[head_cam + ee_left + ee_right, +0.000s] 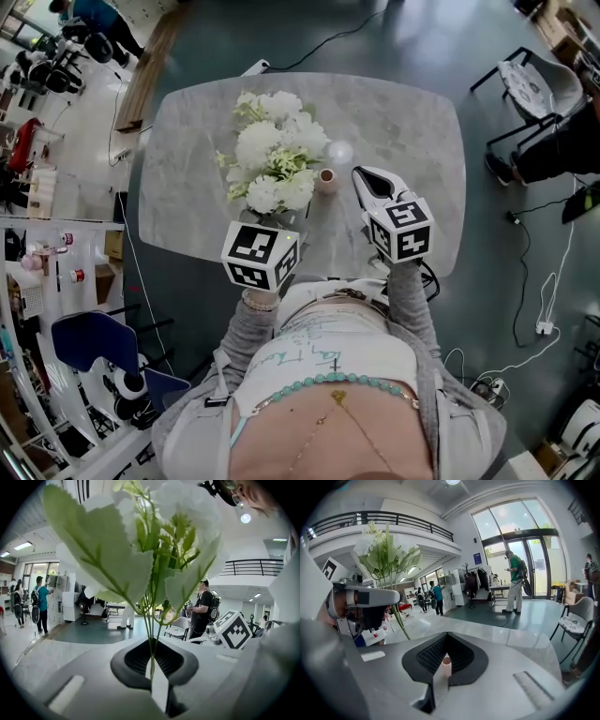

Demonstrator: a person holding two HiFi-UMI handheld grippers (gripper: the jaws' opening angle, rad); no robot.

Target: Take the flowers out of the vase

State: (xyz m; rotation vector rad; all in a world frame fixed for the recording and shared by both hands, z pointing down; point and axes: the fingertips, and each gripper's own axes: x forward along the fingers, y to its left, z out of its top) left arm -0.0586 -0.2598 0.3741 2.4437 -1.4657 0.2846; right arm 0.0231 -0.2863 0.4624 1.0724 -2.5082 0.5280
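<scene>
Flowers out of vase, left claw on stems

In the head view we saw the white flowers (pixel 272 155) bunched over the grey table (pixel 412 112), above the left gripper (pixel 284 221). The small tan vase (pixel 325 179) stood just beside them, with a white ball (pixel 339 152) just behind it. That view hid the left tips under the flowers. The left gripper view settled it: the jaws were pinched together on the green stems (pixel 151 634).

The right gripper (pixel 360 175) pointed at the vase from the right. Its own view showed the jaws drawn nearly together with nothing between them. The vase's empty mouth sat just past the tips; touching or not, we could not tell. Only that view showed the stems running down below the left gripper, off to the side of the vase.
</scene>
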